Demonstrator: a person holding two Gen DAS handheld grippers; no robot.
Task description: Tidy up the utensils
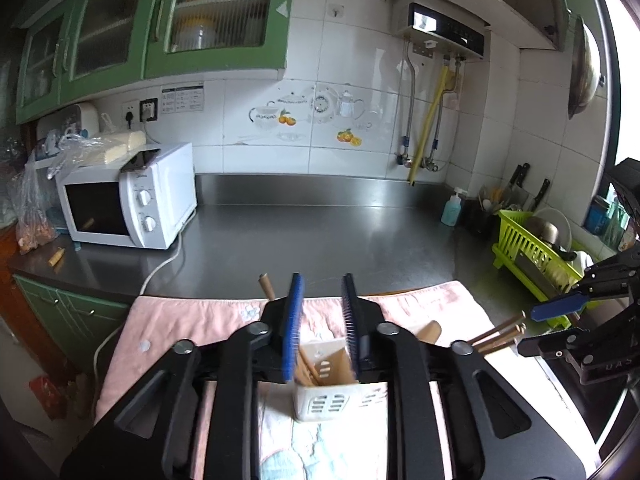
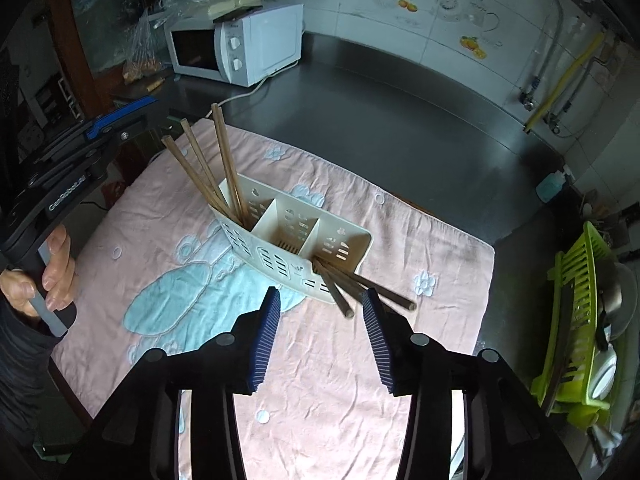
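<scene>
A cream three-compartment utensil holder (image 2: 296, 240) stands on a pink towel (image 2: 320, 360). Wooden chopsticks (image 2: 208, 164) stick up from its left compartment, thicker wooden handles (image 2: 348, 288) lean out of its right compartment, and the middle one looks empty. My right gripper (image 2: 322, 298) is open and empty, just in front of the holder. My left gripper (image 1: 322, 284) is open and empty, above the holder (image 1: 336, 396); it also shows in the right wrist view (image 2: 116, 120) at the left. The right gripper shows at the right edge of the left wrist view (image 1: 560, 320).
A white microwave (image 1: 128, 196) with a cord sits at the counter's back left. A green dish rack (image 1: 536, 256) with bowls stands at the right, with a soap bottle (image 1: 452, 210) and knives behind it. The dark steel counter (image 1: 320, 232) lies beyond the towel.
</scene>
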